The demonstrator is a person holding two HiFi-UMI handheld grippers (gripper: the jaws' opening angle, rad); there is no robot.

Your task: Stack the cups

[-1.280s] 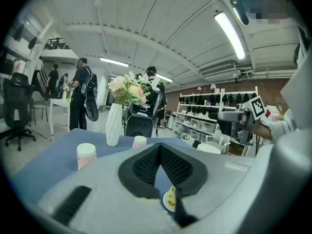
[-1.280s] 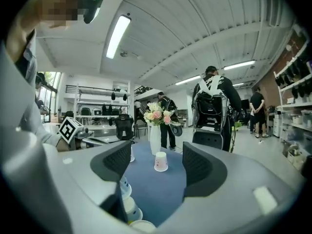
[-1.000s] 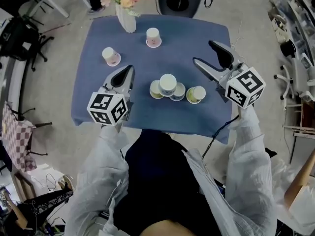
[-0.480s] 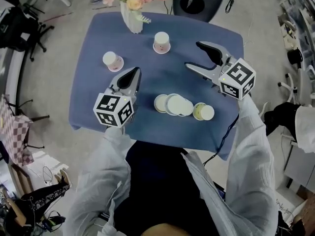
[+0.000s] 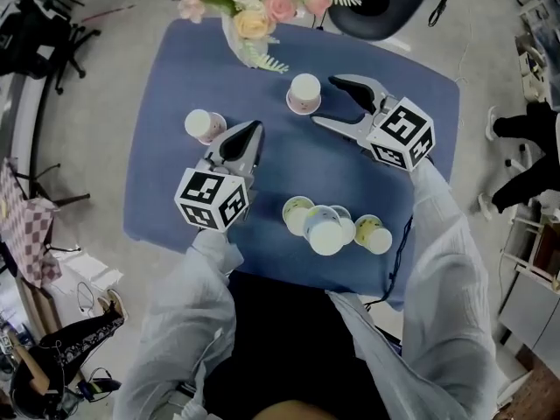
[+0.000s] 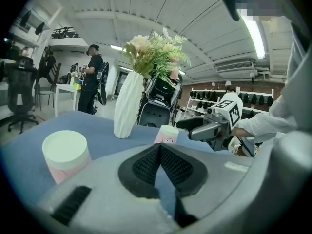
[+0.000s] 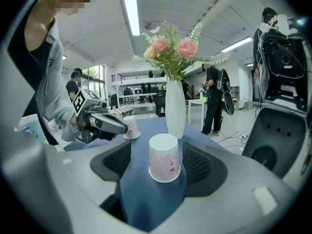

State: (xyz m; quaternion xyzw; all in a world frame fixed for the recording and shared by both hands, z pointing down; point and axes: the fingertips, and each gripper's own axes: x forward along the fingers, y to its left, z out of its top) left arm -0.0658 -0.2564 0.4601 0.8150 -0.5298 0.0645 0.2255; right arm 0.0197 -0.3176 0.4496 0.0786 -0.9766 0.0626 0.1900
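Observation:
Two pink paper cups stand upside down on the blue tablecloth. One cup is near the vase, and in the right gripper view this cup sits in the gap between the open jaws, touching neither pad. My right gripper is open around it. The other pink cup is at the left, just beyond my left gripper, which is shut on nothing. In the left gripper view that cup lies left of the jaws. Several yellowish and white cups cluster near the front edge.
A white vase with flowers stands at the table's back edge, close behind the right-hand cup. A black chair is behind the table. People stand in the room's background in both gripper views.
Both grippers have moved away from me toward the back of the table. The right gripper has come up to the pink cup by the vase, still open. The left stays shut.

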